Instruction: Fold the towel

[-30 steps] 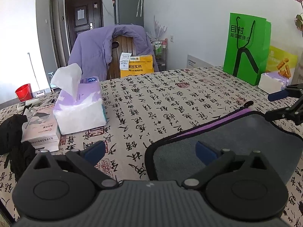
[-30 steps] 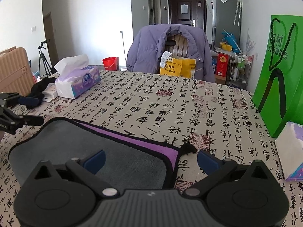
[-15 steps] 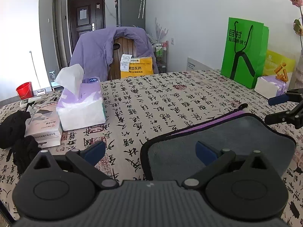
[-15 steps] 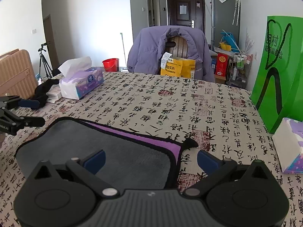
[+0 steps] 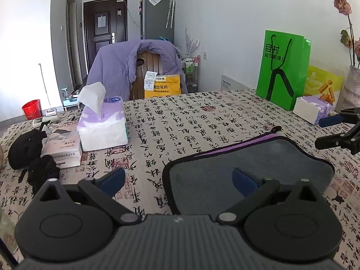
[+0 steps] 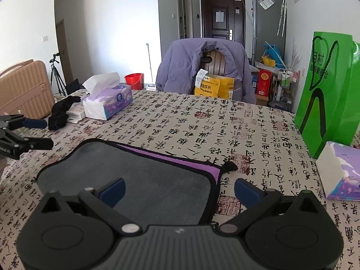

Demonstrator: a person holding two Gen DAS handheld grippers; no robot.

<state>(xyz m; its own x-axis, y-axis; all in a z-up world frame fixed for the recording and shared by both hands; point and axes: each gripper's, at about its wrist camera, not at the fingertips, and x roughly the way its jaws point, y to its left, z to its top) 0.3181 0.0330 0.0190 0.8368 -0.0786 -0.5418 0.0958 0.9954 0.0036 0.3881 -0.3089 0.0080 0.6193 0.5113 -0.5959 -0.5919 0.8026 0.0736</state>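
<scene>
A grey towel [image 5: 249,164] with a black edge and a purple underside strip lies folded over on the calligraphy-print tablecloth; it also shows in the right wrist view [image 6: 144,175]. My left gripper [image 5: 177,180] is open and empty, above the towel's left near corner. My right gripper [image 6: 178,187] is open and empty, above the towel's right near corner. Each gripper appears at the edge of the other's view, the right gripper [image 5: 333,132] and the left gripper [image 6: 36,133], both with jaws apart.
A purple tissue box [image 5: 102,126] with books and black cloth [image 5: 29,148] stands at the left. A green paper bag [image 6: 330,92] and a small tissue pack [image 6: 339,173] stand at the right. A chair with a purple jacket [image 6: 202,67] is behind the table.
Both grippers have drawn back and risen a little from the towel. The towel lies still and both stay open.
</scene>
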